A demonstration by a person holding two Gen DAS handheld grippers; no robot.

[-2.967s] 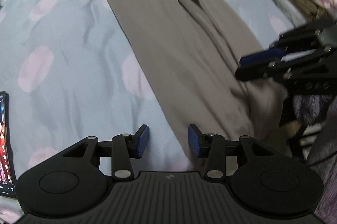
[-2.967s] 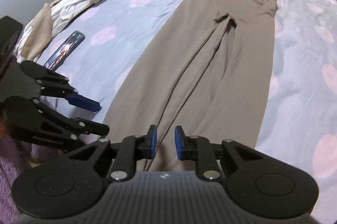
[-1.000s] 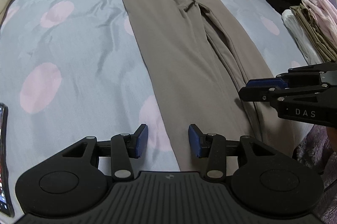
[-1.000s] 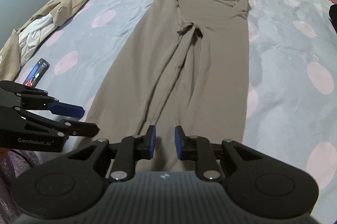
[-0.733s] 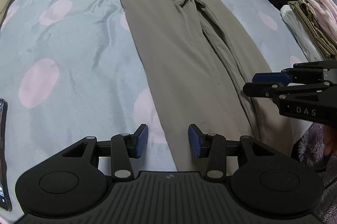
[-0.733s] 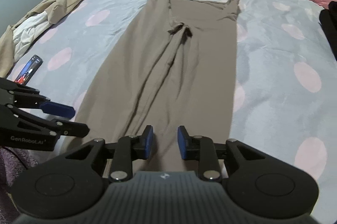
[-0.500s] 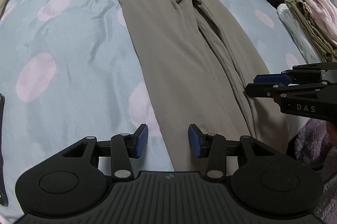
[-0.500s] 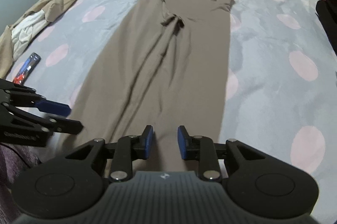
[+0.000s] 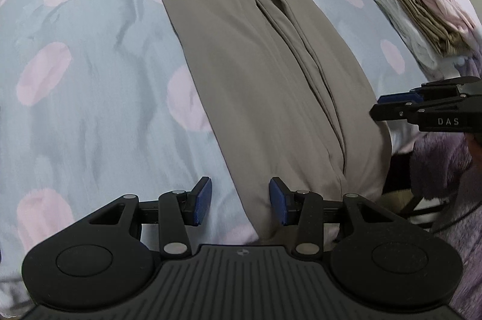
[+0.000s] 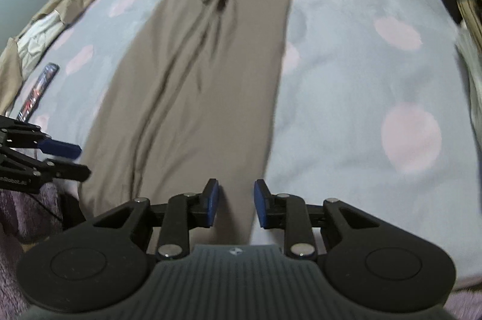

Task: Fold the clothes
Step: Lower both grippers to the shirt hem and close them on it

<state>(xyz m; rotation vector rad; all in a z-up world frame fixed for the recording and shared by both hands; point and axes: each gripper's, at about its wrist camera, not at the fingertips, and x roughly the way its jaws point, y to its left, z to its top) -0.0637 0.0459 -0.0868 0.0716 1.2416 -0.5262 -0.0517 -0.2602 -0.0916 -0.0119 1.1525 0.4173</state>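
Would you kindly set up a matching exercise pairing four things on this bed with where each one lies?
Things:
1. long taupe garment
2. stack of folded pink and khaki clothes
3. crumpled beige and white clothing
4. slim dark phone

Places:
A. far left edge of the bed
B. spread flat down the middle
C. right edge of the bed
D. on the sheet, left of the garment

Pairs: 1-B, 2-C, 3-A, 4-D

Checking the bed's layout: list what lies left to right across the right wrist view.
Beige clothes → phone → brown trousers → bare bedsheet → stacked clothes at the right edge.
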